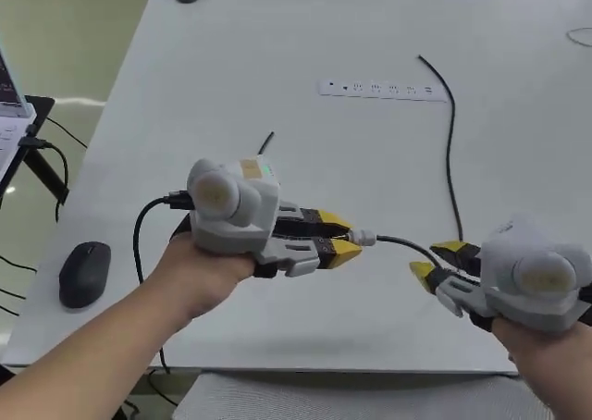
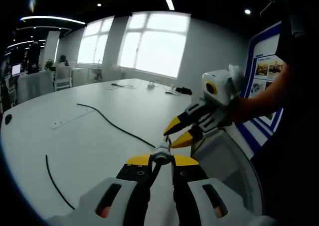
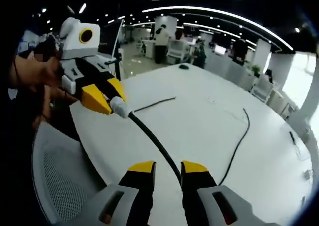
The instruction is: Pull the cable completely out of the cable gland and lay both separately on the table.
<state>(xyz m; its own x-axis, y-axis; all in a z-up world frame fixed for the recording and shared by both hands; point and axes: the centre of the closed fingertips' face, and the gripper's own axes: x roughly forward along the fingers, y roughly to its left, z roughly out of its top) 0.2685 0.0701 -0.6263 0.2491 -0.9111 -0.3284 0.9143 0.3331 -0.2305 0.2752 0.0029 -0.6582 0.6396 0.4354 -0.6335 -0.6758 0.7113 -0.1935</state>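
Left gripper [image 1: 344, 238] is clamped on the cable gland [image 1: 362, 239], the pale fitting pinched between my yellow tips; its own view shows the cable gland [image 2: 161, 153] squarely at the left gripper [image 2: 160, 160] tips. My right gripper [image 1: 435, 259] sits narrow but not closed. In its own view the cable [image 3: 149, 136] runs down through the gap of the right gripper [image 3: 168, 167], and I cannot see either pad touching it.

I take the power strip [image 1: 377, 90] as my mark. Both tools are held well to the near side of it, the left one below its left end and the right one below and beyond its right end. The cable [image 1: 450, 152] is seated in the gland, passes between my right tips, then climbs past the strip's right end and ends just behind it.

Between the strip and my tools the table [image 1: 277, 50] is bare white, apart from a short black lead [image 1: 266, 142] lying near-left of the strip. That gives plenty of room to swing either tool. The near table edge runs just beneath both tools, with a mesh chair [image 1: 324, 397] under it. A mouse [image 1: 84, 272] lies far to the near-left of the strip, close to the left table edge.
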